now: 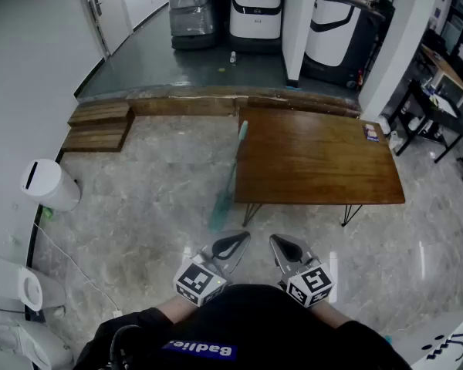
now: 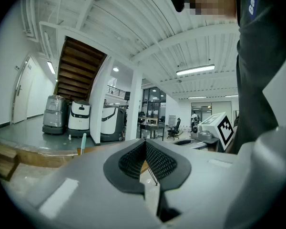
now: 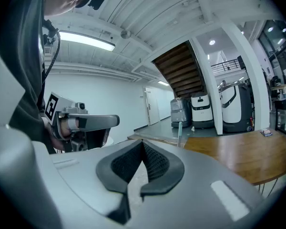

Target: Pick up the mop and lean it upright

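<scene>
**Mop is ahead, a little nearer to the left gripper**

The left gripper and the right gripper are both closed and hold nothing. The mop is ahead of them, with its head nearest. Its handle slants away along the table edge, on the left gripper's side.

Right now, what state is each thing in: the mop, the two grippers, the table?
Mop: tilted, head on the floor, handle top by the table edge, not held.
Left gripper: shut, empty.
Right gripper: shut, empty.
Table: standing on its legs.
</scene>
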### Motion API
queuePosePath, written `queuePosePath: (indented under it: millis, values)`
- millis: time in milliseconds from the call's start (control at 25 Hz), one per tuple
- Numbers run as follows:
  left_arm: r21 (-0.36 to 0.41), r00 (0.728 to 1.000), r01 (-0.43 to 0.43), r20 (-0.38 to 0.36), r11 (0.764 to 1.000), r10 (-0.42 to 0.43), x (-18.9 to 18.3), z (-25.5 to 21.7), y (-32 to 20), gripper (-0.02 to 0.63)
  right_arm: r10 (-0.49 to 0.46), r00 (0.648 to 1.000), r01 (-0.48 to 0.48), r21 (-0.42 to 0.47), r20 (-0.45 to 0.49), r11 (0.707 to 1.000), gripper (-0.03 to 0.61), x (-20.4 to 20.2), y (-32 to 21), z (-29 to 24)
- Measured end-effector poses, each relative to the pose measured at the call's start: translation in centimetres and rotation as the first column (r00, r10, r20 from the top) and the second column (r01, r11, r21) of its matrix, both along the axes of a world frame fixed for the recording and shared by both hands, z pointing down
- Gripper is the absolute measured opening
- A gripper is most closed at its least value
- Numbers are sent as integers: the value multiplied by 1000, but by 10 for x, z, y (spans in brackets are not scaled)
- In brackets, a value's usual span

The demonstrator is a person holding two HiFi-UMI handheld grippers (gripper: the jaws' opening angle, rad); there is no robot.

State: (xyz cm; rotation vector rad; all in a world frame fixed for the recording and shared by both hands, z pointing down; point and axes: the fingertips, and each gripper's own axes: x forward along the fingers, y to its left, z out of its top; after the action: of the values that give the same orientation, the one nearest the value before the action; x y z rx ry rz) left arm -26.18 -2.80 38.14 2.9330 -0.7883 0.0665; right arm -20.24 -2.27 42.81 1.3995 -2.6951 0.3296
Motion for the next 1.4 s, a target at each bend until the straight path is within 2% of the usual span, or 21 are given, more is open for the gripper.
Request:
queuePosePath:
  millis: [200,760,1080,1400]
  values:
    - [-11,999,10,31,1000,-9,-5,5,0,20,-3,1000,3,-3,-1,1000,2,-4,1,2]
    - [-15,1000,23,0,1000,-23,-28,7,-1,20,-29,1000,30,-26,10,999,5,-26,-3,7]
    - [-12,998,62,-31,998,-63,-74,6,-11,20,-71,997,71,-25,-18,997,5,-71,-16,3]
    - [-4,997,64,-42,998,-64,-118,8,-22,20,-83,996,83,-11,-32,997,4,-117,-29,2]
